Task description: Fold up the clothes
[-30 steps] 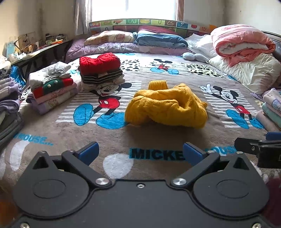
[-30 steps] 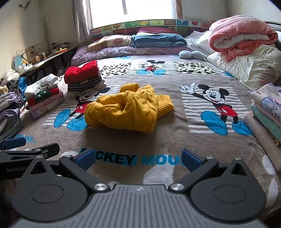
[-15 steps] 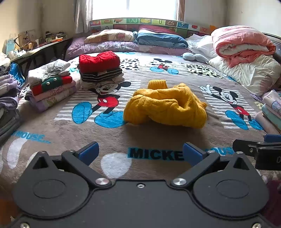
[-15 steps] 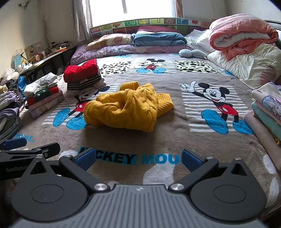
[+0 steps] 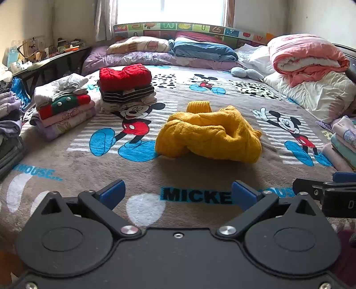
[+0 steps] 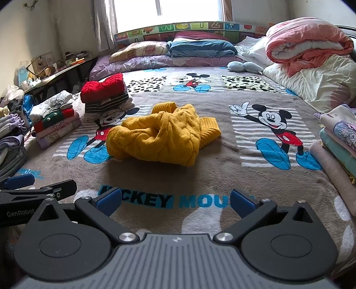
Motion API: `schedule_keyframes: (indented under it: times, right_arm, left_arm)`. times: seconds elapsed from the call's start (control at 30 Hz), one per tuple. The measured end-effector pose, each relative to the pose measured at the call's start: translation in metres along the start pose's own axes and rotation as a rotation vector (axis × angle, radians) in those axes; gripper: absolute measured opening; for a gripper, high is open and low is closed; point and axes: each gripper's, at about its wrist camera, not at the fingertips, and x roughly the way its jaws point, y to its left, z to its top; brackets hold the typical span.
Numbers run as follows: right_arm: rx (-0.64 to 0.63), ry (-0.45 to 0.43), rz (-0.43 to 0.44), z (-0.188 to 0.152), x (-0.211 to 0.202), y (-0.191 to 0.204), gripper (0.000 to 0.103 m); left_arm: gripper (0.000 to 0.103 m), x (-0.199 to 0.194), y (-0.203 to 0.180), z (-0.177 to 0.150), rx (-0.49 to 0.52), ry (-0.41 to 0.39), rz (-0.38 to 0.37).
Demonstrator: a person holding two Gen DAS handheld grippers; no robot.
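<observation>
Both the left claw (image 5: 176, 193) and right claw (image 6: 174, 200), jaws spread wide and holding nothing, have edged slightly nearer the crumpled yellow sweater (image 5: 209, 135) lying mid-bed (image 5: 200, 173), indicating the approach is underway and folding not yet begun.

One yellow sweater (image 5: 209, 133), two folded stacks (image 5: 126, 89) (image 5: 63, 110), two claws (image 5: 178, 195) (image 6: 175, 203).

daylight from blown-out window (image 5: 171, 11) at back | soft shadow before sweater (image 5: 209, 135) | sharp focus | fisheye-bent, dark corners
</observation>
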Motion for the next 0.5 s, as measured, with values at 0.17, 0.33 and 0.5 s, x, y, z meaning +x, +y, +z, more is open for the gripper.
schedule_keyframes:
  times: [0.17,0.33,0.5]
  right_arm:
    - [-0.001,0.006,-0.001,0.001,0.003,0.000,0.103]
    - [0.002,0.015,0.000,0.001,0.008,-0.001,0.103]
    - [0.005,0.028,0.001,0.001,0.015,-0.002,0.103]
  left_arm:
    - [0.103,0.003,0.000,0.001,-0.002,0.005,-0.002]
    - [0.103,0.008,0.000,0.001,0.003,0.011,-0.009]
    - [0.103,0.018,0.000,0.003,0.009,0.027,-0.017]
